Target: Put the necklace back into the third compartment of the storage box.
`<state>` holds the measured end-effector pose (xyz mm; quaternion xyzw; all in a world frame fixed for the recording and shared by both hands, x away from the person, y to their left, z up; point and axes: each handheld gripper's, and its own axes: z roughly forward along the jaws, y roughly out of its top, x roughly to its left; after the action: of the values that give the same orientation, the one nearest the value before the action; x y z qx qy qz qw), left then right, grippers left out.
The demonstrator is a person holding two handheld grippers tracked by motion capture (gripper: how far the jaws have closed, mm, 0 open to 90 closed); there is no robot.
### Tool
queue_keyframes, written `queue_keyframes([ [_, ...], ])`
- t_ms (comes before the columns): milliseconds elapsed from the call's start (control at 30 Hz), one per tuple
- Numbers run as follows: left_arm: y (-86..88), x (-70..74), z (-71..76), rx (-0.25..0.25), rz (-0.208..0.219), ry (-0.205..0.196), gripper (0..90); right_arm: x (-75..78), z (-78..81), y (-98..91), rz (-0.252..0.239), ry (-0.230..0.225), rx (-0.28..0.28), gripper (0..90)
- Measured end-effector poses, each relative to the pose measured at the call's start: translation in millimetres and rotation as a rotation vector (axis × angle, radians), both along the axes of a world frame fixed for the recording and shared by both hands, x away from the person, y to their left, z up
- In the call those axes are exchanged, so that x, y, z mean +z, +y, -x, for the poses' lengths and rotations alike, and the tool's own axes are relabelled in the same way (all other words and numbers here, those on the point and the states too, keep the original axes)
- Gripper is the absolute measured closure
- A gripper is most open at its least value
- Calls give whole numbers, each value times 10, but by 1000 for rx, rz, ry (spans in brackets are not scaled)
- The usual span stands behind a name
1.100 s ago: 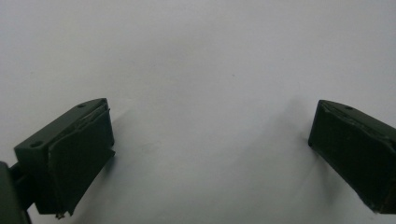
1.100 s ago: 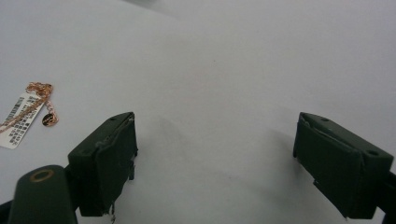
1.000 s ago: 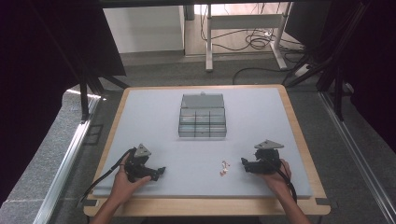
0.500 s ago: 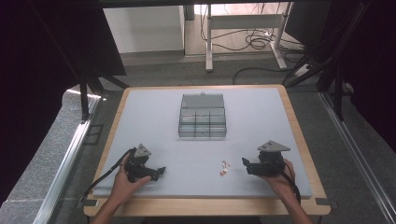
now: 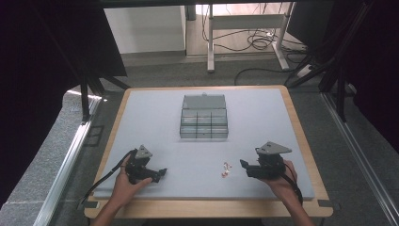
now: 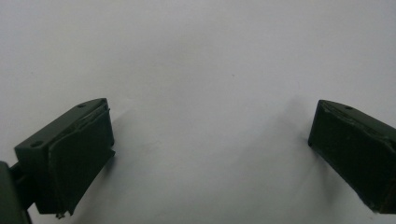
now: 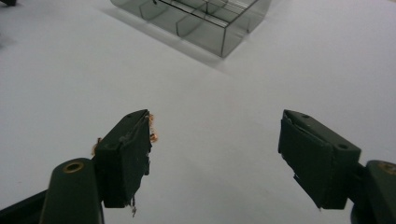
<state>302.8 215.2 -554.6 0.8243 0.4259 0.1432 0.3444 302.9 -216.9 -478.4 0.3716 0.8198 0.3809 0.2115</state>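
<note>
Just beside the small orange pieces [image 5: 226, 169], the right gripper [image 5: 244, 165], its empty jaws spread yet just narrowing, should centre over one piece before pinching.

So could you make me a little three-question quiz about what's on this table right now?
1. True or false: the clear compartment box stands with its lid open.
2. Which gripper is nearer the small pieces lying on the table: A) left gripper or B) right gripper?
3. Fill in: nothing sits between the right gripper's jaws, which have just been ____.

Key
1. True: the lid stands up behind the compartments.
2. B: the pieces lie just off its jaw tips.
3. Closing, though the jaws are apart and hold nothing.
</note>
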Motion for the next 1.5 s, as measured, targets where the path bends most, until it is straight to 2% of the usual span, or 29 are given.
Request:
queue_keyframes([
  [133, 0, 0, 0, 0, 0, 0, 0, 53, 32, 53, -19, 11, 39, 291],
  [300, 0, 0, 0, 0, 0, 0, 0, 72, 56, 110, -18, 19, 68, 308],
  [667, 1, 0, -1, 0, -1, 0, 0, 126, 115, 253, -36, -8, 108, 361],
  [933, 1, 0, -1, 0, -1, 0, 0, 80, 165, 423, -23, 26, 175, 388],
  [1500, 0, -1, -1, 1, 0, 0, 0, -75, 149, 630, 19, 98, 230, 451],
])
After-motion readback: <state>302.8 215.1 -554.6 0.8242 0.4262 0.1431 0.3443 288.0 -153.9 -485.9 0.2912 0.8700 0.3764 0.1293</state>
